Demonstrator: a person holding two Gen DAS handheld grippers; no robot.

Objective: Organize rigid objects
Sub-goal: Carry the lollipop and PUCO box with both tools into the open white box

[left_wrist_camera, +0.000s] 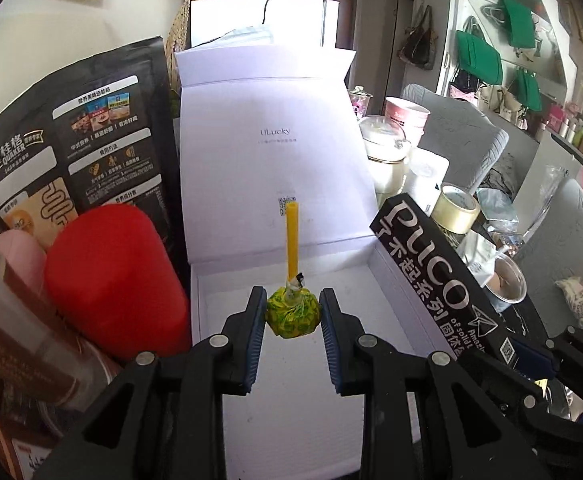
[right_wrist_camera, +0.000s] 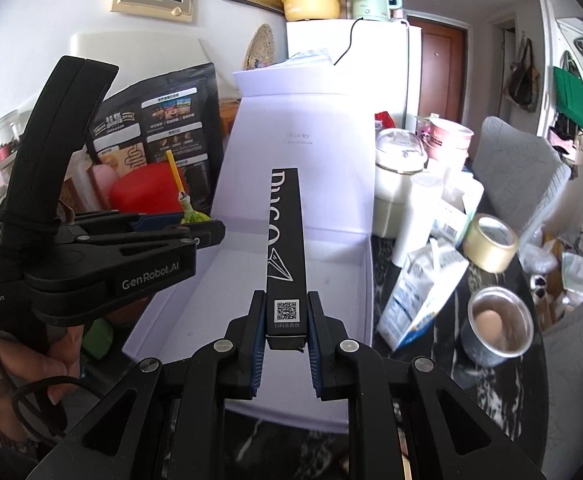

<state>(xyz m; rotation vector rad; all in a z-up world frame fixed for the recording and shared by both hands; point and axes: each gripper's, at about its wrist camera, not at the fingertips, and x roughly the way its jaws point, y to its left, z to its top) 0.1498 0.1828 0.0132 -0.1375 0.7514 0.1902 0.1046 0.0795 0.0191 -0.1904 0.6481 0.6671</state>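
I am carrying the lollipop (left_wrist_camera: pixel 292 312) in my left claw (left_wrist_camera: pixel 291 320) and the black PUCO box (right_wrist_camera: pixel 285 256) in my right claw (right_wrist_camera: pixel 286 340), both clamped, over the white gift box (left_wrist_camera: pixel 287 380); next: lowering and releasing inside.

Both views are bright with soft, cool daylight, strongest on the open white box (left_wrist_camera: pixel 275 168), whose lid looks washed out so that its faint print barely reads, and shadows are weak and diffuse. Heavy fisheye bending curves the walls and shelves toward the edges, and black vignette fills the corners. The red container (left_wrist_camera: pixel 115 280) and items at the left view's left margin are soft and smeared, while the centre stays fairly sharp.
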